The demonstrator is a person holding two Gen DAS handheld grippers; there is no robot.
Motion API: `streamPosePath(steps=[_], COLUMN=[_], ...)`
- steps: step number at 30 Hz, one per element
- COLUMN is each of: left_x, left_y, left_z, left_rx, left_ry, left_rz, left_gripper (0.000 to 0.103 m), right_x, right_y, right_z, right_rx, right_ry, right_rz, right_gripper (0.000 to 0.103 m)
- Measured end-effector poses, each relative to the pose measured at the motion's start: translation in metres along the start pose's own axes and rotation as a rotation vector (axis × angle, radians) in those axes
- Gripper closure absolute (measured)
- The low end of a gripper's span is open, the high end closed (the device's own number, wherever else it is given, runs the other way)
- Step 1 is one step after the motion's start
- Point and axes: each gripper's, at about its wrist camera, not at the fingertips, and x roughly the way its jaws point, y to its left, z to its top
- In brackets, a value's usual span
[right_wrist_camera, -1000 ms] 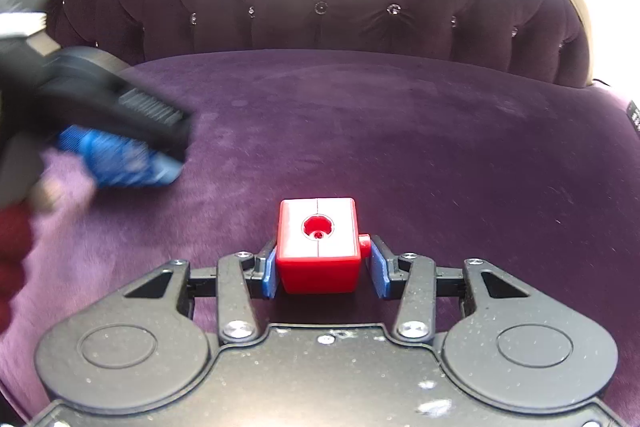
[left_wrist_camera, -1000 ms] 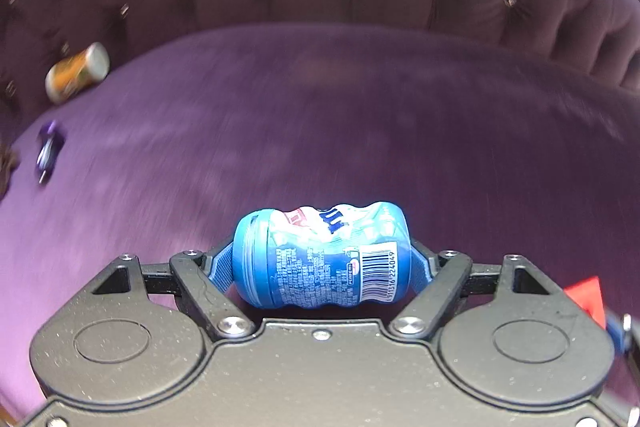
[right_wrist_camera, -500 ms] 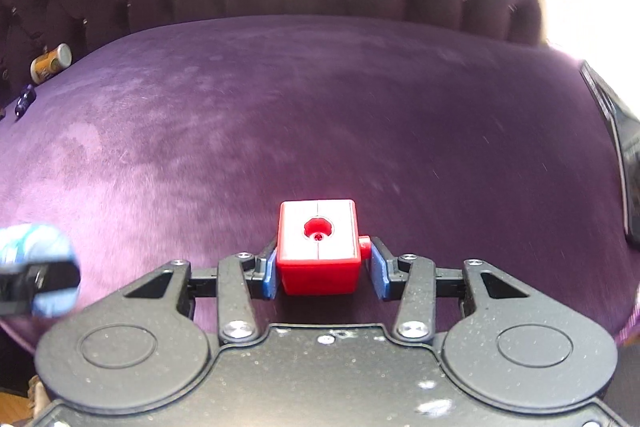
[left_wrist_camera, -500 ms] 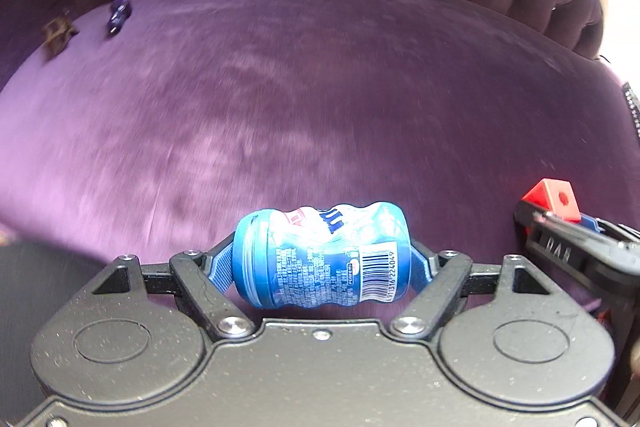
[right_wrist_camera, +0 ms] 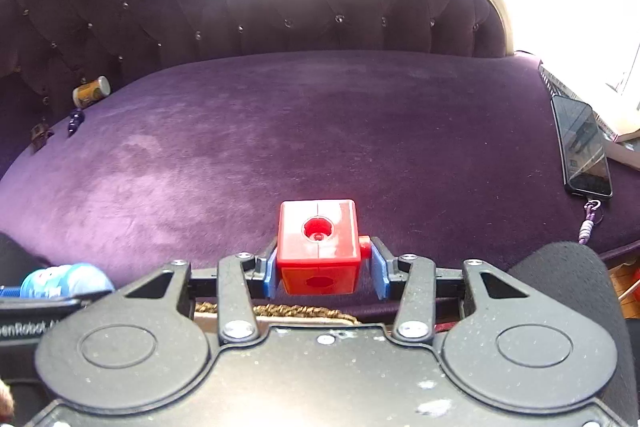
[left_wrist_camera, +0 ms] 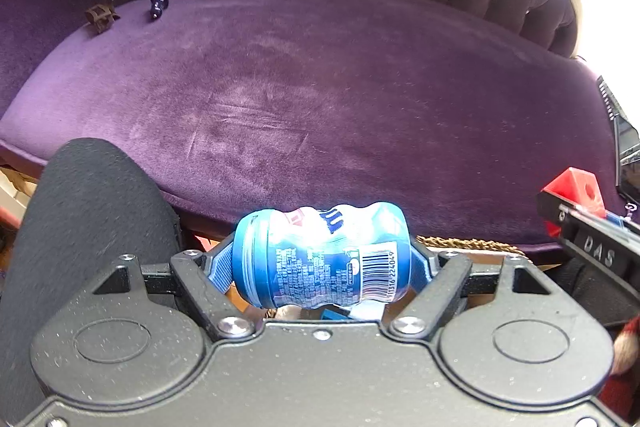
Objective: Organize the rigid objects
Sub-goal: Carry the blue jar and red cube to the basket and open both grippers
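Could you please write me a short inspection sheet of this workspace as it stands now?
Surface: purple velvet sofa seat, middle bare.
Job's things: blue bottle and red cube, both held off the seat.
Clutter: small can, dark blue piece and brown piece at far left; phone at right edge.
Grippers: left gripper shut on blue bottle; right gripper shut on red cube.
Cables: nothing seen; a beaded strap hangs off the phone.
Surroundings: tufted backrest, bright window behind.

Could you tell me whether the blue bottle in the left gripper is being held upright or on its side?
On its side: the blue bottle lies crosswise between the left gripper's pads, cap end left.
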Motion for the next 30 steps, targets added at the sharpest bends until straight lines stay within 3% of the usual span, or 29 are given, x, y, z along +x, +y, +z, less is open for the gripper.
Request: streamPosePath(steps=[9, 19, 25, 30], left_x=[-0.024, -0.030, -0.026, -0.020], left_y=[0.001, 0.002, -0.011, -0.012], left_z=[-0.026, -0.035, -0.040, -0.041], left_rx=[-0.006, -0.008, 0.060, 0.072], left_ry=[-0.023, -0.015, 0.020, 0.058], left_rz=[-0.043, -0.014, 0.042, 0.041], left_gripper=[0.027, 0.027, 0.027, 0.027], right_x=[-0.046, -0.059, -0.070, -0.065], right_y=[0.000, -0.005, -0.004, 0.006], right_z=[-0.020, -0.031, -0.042, -0.046], right_rx=[0.037, 0.103, 0.107, 0.054], right_ry=[-0.037, -0.005, 0.046, 0.111], right_rz=[0.054, 0.062, 0.095, 0.038], right_gripper=[0.060, 0.060, 0.059, 0.059])
